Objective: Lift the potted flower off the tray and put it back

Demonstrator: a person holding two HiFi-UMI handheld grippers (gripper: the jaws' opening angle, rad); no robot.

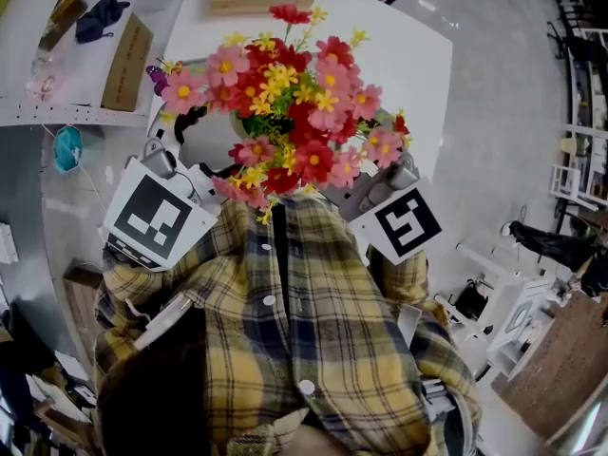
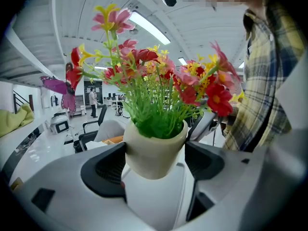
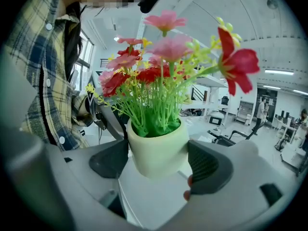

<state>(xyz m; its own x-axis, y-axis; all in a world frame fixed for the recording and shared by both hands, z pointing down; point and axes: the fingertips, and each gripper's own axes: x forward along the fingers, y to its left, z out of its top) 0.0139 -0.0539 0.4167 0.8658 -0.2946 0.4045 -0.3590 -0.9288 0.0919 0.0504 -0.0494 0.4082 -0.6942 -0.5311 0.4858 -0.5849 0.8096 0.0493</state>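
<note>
L gripper (image 2: 156, 163) + R gripper (image 3: 157, 161) both clenched on pot (image 2: 154, 150), opposite sides: I judge flowers (image 1: 285, 112) upright, less tip risk.

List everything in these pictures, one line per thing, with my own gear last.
potted flower: one, pink, red and yellow blooms on green stems in a cream pot, held between both grippers
butterfly: one, purple, at the bouquet's edge
tray: one, white, apparently below the pot
table: one, white, beneath the flowers
wooden box: one, light brown, at the table's far edge
cloth: one, navy, on the side counter
shirt: one, yellow and blue plaid, on the person
left hand-held gripper: one, grey with black pads, jaws pressed on the pot's sides
right hand-held gripper: one, grey with black pads, jaws also pressed on the pot
</note>
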